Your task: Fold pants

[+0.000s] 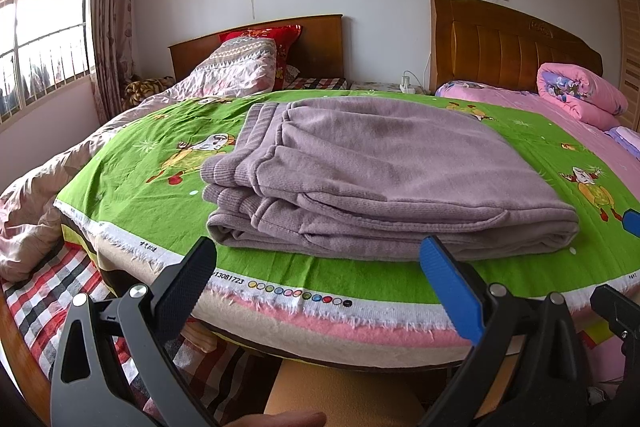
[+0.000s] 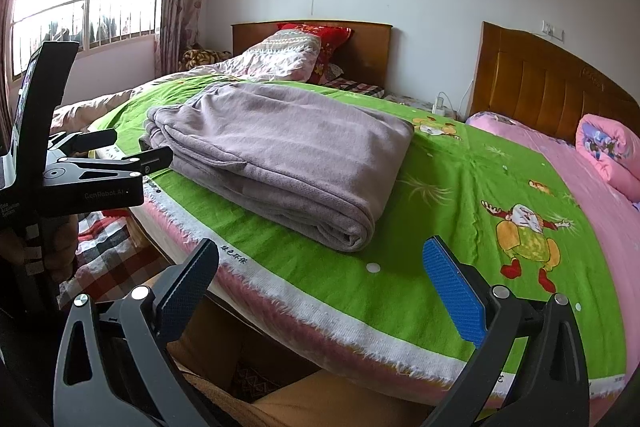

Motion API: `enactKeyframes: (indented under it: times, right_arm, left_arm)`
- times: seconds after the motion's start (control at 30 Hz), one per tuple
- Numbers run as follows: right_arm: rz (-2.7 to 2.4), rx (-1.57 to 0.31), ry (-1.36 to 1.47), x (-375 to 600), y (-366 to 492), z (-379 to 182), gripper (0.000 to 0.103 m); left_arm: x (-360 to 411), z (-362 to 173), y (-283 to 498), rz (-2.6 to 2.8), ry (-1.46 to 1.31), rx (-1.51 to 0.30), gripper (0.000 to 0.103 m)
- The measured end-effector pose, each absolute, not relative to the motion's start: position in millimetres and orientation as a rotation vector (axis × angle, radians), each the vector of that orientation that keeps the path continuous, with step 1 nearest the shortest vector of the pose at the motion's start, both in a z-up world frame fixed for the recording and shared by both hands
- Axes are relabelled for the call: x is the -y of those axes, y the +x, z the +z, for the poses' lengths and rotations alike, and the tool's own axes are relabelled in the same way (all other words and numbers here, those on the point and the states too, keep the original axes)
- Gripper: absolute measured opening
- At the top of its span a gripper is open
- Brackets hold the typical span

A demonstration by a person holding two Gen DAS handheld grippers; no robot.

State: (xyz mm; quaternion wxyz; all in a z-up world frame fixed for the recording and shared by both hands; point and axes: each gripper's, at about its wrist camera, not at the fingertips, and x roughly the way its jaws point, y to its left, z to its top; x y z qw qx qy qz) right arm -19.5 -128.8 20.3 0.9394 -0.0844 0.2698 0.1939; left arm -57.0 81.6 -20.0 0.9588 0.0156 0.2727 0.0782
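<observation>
The mauve knit pants [image 1: 384,171] lie folded into a thick rectangular stack on the green cartoon-print cloth [image 1: 132,147]; the same pants [image 2: 280,155] show in the right wrist view. My left gripper [image 1: 320,255] hangs open just short of the stack's near edge, nothing between its fingers. My right gripper [image 2: 320,259] is open too, off the stack's right corner over the cloth's hem. The left gripper's body [image 2: 92,171] shows at the left of the right wrist view. A blue pad of the right gripper [image 1: 632,223] peeks in at the right edge.
The green cloth [image 2: 460,187] covers a raised surface with a fringed white and pink hem [image 1: 304,303]. Behind it are two beds: rumpled quilt [image 1: 236,71] and red pillow [image 1: 276,39] left, pink rolled quilt [image 1: 580,95] right. A window [image 1: 44,27] is left.
</observation>
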Motion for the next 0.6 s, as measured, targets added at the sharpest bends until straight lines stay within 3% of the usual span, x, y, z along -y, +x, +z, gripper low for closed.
enactKeyframes:
  times: [0.6]
  right_arm:
    - [0.398,-0.549,-0.17,133.7,-16.0,20.0,0.099]
  left_arm:
    - [-91.1,-19.2,-54.9,0.205,-0.02,-0.565,0.102]
